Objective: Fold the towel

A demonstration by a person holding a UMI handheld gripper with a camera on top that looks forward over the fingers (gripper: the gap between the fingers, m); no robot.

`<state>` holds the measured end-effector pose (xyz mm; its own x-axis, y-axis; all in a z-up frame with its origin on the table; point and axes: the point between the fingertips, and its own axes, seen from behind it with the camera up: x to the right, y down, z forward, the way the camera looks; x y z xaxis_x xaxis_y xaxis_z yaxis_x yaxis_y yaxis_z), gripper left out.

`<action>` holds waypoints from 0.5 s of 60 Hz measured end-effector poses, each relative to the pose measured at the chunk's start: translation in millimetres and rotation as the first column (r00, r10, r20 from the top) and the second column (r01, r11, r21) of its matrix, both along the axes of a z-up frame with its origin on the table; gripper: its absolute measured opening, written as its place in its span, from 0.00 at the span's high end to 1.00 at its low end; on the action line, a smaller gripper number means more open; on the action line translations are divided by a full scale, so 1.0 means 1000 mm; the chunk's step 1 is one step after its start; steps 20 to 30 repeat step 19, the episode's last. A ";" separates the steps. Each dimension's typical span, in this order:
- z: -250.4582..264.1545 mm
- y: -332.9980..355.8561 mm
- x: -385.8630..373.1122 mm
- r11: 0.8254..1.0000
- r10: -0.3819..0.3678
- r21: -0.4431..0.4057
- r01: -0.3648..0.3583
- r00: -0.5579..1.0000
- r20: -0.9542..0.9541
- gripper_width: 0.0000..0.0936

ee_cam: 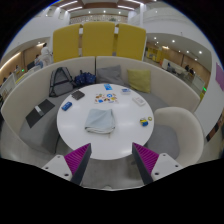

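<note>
A grey towel lies folded into a small rectangle on the round white table, near its middle. My gripper hangs well back from the table's near edge, above the floor, with the towel beyond the fingers. The fingers are spread wide apart with their purple pads facing inward, and nothing is between them.
Small items lie on the table's far side: a blue object, cards and a small piece at the right. A white chair stands at the right, grey seating with bags behind, and yellow panels beyond.
</note>
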<state>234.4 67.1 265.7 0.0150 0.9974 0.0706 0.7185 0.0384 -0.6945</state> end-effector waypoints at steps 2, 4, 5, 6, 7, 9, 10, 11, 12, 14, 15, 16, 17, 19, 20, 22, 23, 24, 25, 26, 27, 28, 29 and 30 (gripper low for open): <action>0.002 0.001 0.002 1.000 -0.006 0.006 0.006 1.000 -0.010 0.07; 0.005 0.002 0.003 1.000 -0.011 0.002 0.011 1.000 -0.018 0.07; 0.006 0.001 0.001 1.000 -0.011 -0.001 0.011 1.000 -0.022 0.07; 0.007 0.000 0.000 1.000 -0.010 0.000 0.010 1.000 -0.025 0.07; 0.007 0.000 0.000 1.000 -0.011 -0.002 0.011 1.000 -0.027 0.07; 0.007 -0.001 0.000 1.000 -0.017 -0.010 0.017 0.999 -0.033 0.07; 0.008 -0.001 0.001 1.000 -0.019 -0.011 0.018 0.999 -0.035 0.07; 0.008 -0.004 0.003 1.000 -0.021 -0.013 0.020 0.999 -0.034 0.07; 0.008 -0.005 0.004 1.000 -0.022 -0.020 0.022 0.999 -0.030 0.07; 0.004 -0.005 0.005 0.999 -0.026 -0.030 0.025 0.999 -0.022 0.07; 0.003 -0.005 0.006 0.999 -0.027 -0.034 0.026 0.999 -0.020 0.07; 0.003 -0.006 0.007 0.999 -0.028 -0.037 0.027 0.999 -0.018 0.07; 0.002 -0.006 0.008 0.999 -0.030 -0.039 0.029 0.999 -0.015 0.07; -0.001 -0.008 0.009 0.998 -0.036 -0.044 0.035 0.999 -0.014 0.07; -0.001 -0.008 0.009 0.998 -0.036 -0.044 0.035 0.999 -0.014 0.07; -0.001 -0.008 0.009 0.998 -0.036 -0.044 0.035 0.999 -0.014 0.07; -0.001 -0.008 0.009 0.998 -0.036 -0.044 0.035 0.999 -0.014 0.07; -0.001 -0.008 0.009 0.998 -0.036 -0.044 0.035 0.999 -0.014 0.07; -0.001 -0.008 0.009 0.998 -0.036 -0.044 0.035 0.999 -0.014 0.07; -0.001 -0.008 0.009 0.998 -0.036 -0.044 0.035 0.999 -0.014 0.07; -0.001 -0.008 0.009 0.998 -0.036 -0.044 0.035 0.999 -0.014 0.07; -0.001 -0.008 0.009 0.998 -0.036 -0.044 0.035 0.999 -0.014 0.07; -0.001 -0.008 0.009 0.998 -0.036 -0.044 0.035 0.999 -0.014 0.07; -0.001 -0.008 0.009 0.998 -0.036 -0.044 0.035 0.999 -0.014 0.07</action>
